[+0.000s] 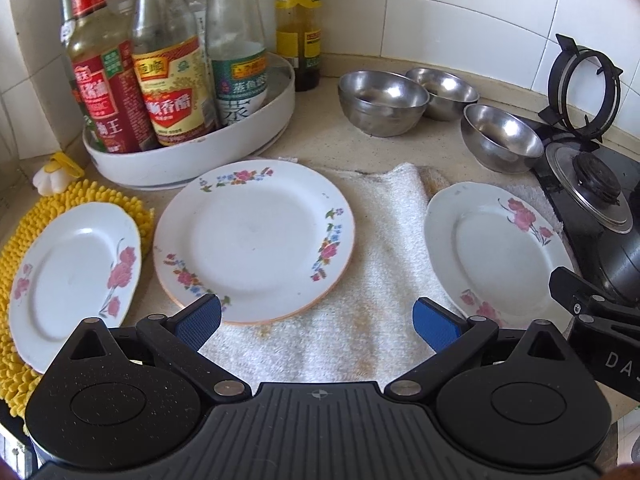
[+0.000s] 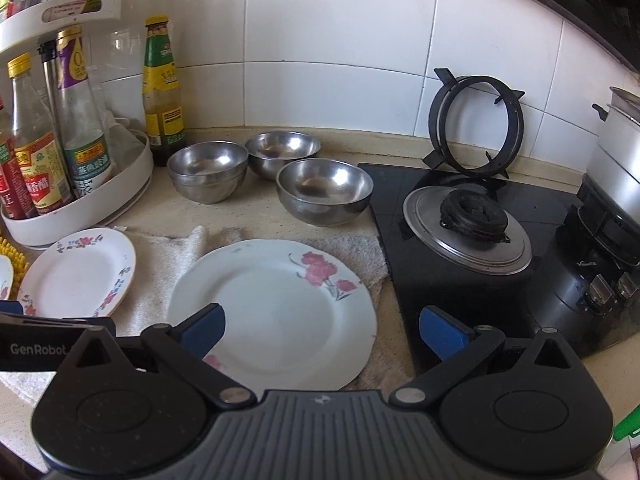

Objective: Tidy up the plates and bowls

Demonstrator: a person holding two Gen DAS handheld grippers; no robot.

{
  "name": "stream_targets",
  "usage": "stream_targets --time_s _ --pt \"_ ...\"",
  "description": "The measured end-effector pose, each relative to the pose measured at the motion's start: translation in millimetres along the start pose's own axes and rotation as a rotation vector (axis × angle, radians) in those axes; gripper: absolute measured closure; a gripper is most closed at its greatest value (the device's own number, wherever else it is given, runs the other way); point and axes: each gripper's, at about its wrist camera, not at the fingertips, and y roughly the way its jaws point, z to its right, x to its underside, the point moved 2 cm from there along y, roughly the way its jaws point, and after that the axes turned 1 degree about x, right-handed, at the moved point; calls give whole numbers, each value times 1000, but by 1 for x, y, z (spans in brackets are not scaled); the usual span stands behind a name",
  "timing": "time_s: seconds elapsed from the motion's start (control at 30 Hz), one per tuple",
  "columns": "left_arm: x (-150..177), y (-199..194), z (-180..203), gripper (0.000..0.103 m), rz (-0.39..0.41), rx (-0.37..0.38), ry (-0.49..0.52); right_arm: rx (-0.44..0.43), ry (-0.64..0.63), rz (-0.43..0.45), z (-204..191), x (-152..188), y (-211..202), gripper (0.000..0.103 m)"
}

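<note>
Three white floral plates lie on the counter. The large middle plate (image 1: 254,238) (image 2: 80,272) rests partly on a white towel (image 1: 360,280). A smaller plate (image 1: 74,280) lies on a yellow mat at the left. Another plate (image 1: 496,256) (image 2: 276,308) lies at the right by the stove. Three steel bowls (image 1: 382,100) (image 1: 442,92) (image 1: 500,138) stand behind; they also show in the right wrist view (image 2: 208,174) (image 2: 282,154) (image 2: 324,190). My left gripper (image 1: 316,322) is open and empty above the towel's near part. My right gripper (image 2: 322,330) is open and empty over the right plate's near edge.
A white turntable tray (image 1: 192,156) with sauce bottles stands at the back left, with one more bottle (image 1: 298,24) behind it. A black gas stove (image 2: 472,264) with a burner cap and a leaning pan support (image 2: 476,128) is at the right. A steel pot (image 2: 620,152) sits far right.
</note>
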Motion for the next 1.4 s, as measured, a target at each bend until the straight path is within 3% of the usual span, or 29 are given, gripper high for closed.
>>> stream_targets --time_s 0.3,0.5,0.63,0.7,0.9,1.1,1.27,1.4 --pt "-12 16 26 0 -18 10 23 -4 29 -50 25 3 23 0" --pt "-20 31 42 0 -12 59 115 -30 38 -122 42 16 40 3" --pt "-25 42 50 0 13 69 184 -88 57 -160 48 20 51 7" --pt "-29 47 53 0 25 87 190 -113 63 -170 51 21 55 17" --pt "-44 69 66 2 15 135 236 -281 74 -208 48 22 70 28" --pt "-51 100 80 18 -126 279 233 -349 69 -215 51 16 82 28" --pt "-51 105 95 15 -150 329 264 -402 62 -216 59 14 86 28" --pt "-45 105 102 8 -149 321 287 -422 34 -189 64 11 83 28"
